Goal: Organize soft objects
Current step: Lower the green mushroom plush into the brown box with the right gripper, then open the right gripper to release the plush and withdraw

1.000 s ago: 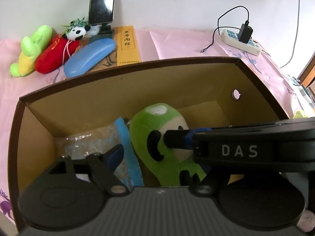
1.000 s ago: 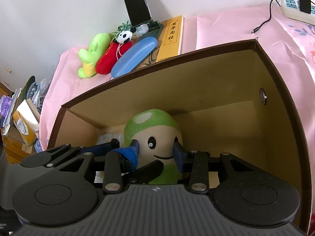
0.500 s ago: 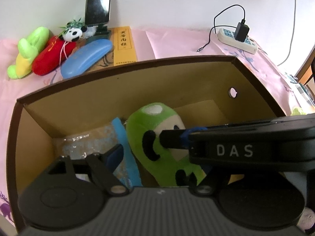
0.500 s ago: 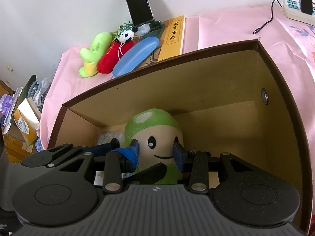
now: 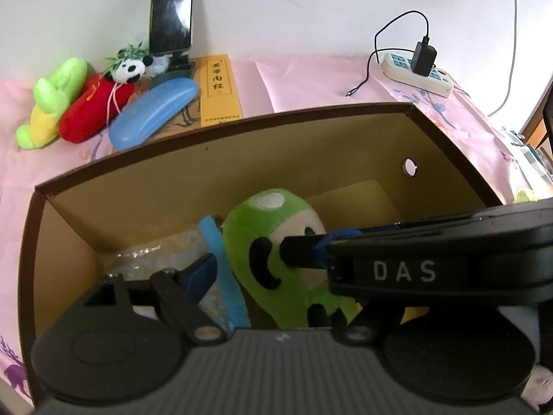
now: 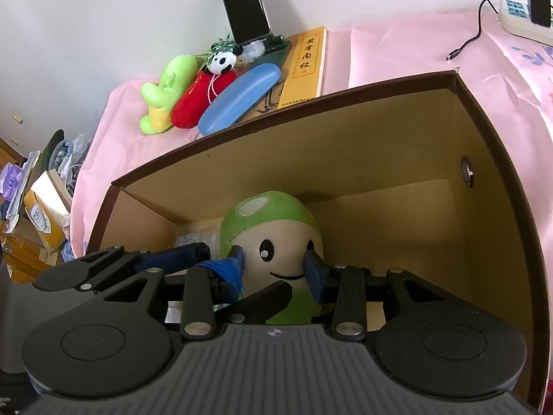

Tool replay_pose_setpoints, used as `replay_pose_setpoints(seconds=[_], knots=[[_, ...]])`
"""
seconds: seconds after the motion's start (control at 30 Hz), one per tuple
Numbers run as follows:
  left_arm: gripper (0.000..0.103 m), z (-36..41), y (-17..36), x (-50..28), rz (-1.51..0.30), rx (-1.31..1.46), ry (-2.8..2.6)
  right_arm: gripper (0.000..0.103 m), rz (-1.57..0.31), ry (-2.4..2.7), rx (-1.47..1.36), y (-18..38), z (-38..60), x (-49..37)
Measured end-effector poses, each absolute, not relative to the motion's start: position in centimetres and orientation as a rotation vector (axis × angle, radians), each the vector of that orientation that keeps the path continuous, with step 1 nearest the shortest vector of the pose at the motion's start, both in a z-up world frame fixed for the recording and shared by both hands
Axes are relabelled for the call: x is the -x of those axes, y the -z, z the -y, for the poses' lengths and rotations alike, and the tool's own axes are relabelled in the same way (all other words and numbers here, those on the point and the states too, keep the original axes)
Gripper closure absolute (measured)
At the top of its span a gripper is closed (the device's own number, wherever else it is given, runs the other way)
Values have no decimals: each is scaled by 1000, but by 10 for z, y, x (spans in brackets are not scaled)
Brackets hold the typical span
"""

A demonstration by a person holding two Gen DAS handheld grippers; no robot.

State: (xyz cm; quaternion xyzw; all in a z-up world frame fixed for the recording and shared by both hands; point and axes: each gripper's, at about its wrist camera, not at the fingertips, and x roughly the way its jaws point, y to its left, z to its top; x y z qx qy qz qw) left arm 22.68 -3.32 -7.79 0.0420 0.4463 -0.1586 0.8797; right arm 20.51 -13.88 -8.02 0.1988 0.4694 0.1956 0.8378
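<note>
A green-capped mushroom plush [image 6: 273,231] sits inside the brown cardboard box [image 6: 345,152]. My right gripper [image 6: 274,264] is down in the box with its blue pads on both sides of the plush's face, shut on it. The plush also shows in the left wrist view [image 5: 273,242], with the right gripper's black body crossing in front of it. My left gripper [image 5: 262,276] is open in the box, its left finger [image 5: 200,269] beside a blue-edged plastic packet [image 5: 221,276]; its right finger is hidden. A green-yellow plush [image 6: 166,93], a red plush [image 6: 197,103] and a small panda [image 6: 223,62] lie behind the box.
Behind the box on the pink cloth lie a blue glasses case [image 6: 238,97], a yellow book [image 6: 306,65] and a phone on a stand [image 6: 247,3]. A power strip with a charger [image 5: 420,69] lies at the back right. Clutter shows off the table's left edge [image 6: 38,207].
Both grippers have lifted or pulled back slightly, so the box and back objects sit a little lower in view. The right gripper's hold on the mushroom plush is unchanged.
</note>
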Motion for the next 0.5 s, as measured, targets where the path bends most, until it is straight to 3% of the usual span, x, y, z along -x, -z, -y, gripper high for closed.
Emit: replay_pose_setpoints(seconds=[0.5], knots=[[25,21,52,-201,-844,-59,304,81,-886,-342,-415,55,151,-178]])
